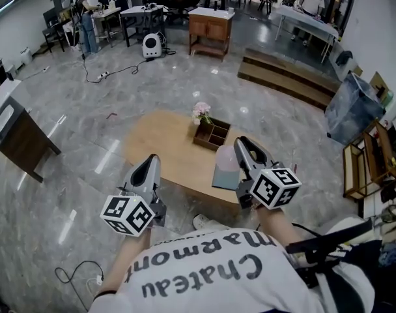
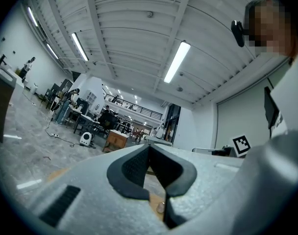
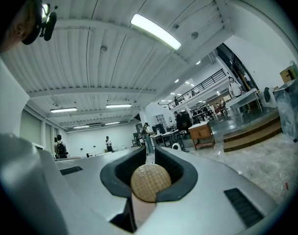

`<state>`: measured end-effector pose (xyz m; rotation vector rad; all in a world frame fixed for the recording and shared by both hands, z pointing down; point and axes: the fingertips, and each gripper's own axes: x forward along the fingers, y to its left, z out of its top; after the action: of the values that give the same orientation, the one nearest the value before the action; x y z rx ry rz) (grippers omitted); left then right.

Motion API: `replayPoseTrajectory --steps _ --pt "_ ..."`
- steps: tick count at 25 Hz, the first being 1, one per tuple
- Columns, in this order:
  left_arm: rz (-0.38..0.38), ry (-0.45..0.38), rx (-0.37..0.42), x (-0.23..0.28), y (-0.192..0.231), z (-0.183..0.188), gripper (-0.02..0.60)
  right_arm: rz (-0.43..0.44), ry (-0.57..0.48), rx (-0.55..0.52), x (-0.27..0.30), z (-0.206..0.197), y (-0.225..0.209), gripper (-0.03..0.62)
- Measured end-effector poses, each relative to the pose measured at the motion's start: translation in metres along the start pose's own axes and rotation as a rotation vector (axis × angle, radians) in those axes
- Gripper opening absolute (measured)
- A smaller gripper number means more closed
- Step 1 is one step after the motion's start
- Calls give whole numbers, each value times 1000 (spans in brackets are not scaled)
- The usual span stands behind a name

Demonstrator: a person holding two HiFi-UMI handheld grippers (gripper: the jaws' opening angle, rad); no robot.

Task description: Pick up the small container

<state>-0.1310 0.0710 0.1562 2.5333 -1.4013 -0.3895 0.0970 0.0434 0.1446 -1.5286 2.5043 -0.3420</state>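
In the right gripper view a small container (image 3: 150, 182) with a round, woven tan top sits between the dark pads, and my right gripper (image 3: 150, 153) is shut on it, pointing level across the room. From the head view the right gripper (image 1: 245, 147) hovers over the near right part of the low wooden table (image 1: 160, 150); the container is hidden there behind the jaws. My left gripper (image 1: 150, 164) hangs over the table's near left edge. In its own view the left gripper (image 2: 149, 148) has its pads meeting at the tip with nothing between them.
On the table stand a dark wooden organiser box (image 1: 212, 134) with pink flowers (image 1: 201, 112) and a pale grey-blue block (image 1: 224, 169) under the right gripper. A dark cabinet (image 1: 19, 135) stands left, wooden steps (image 1: 286, 75) lie behind, and a grey bin (image 1: 353, 109) is at right.
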Motion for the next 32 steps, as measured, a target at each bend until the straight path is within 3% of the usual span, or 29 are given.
replayPoseTrajectory --steps 32 --pt "-17 39 -38 26 17 -17 14 -19 15 1 13 -12 -14 61"
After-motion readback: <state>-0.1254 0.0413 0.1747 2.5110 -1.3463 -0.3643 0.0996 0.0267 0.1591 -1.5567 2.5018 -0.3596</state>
